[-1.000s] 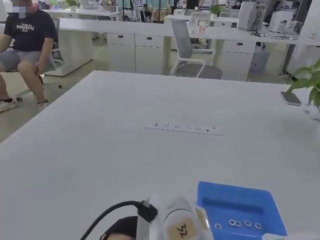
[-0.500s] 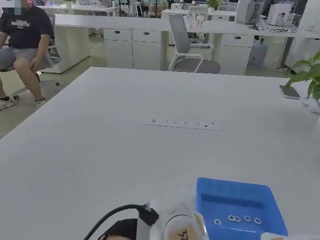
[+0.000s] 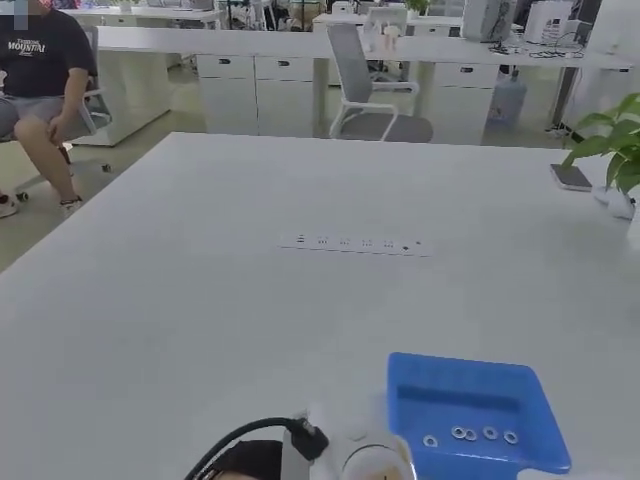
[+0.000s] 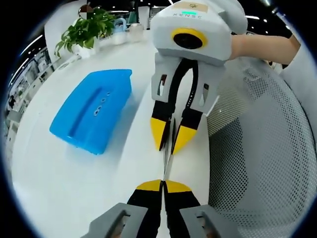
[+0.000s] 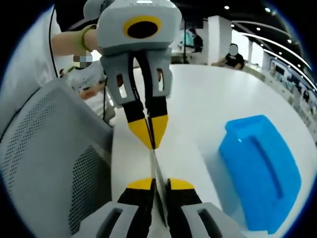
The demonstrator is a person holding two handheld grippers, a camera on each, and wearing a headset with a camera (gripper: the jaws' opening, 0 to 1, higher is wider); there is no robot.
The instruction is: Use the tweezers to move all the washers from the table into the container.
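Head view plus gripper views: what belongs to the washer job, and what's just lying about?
Job: tweezers, clamped at opposite ends in the jaws of the left gripper and right gripper; blue container; washers inside it.
Lying about: socket strip, phone, plant, office chair.

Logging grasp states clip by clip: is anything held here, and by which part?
The tweezers are held at both ends: the left gripper shut on one end, the right gripper on the other. Which end is the tip cannot be told.

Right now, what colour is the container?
The container is blue, clearest in the head view.
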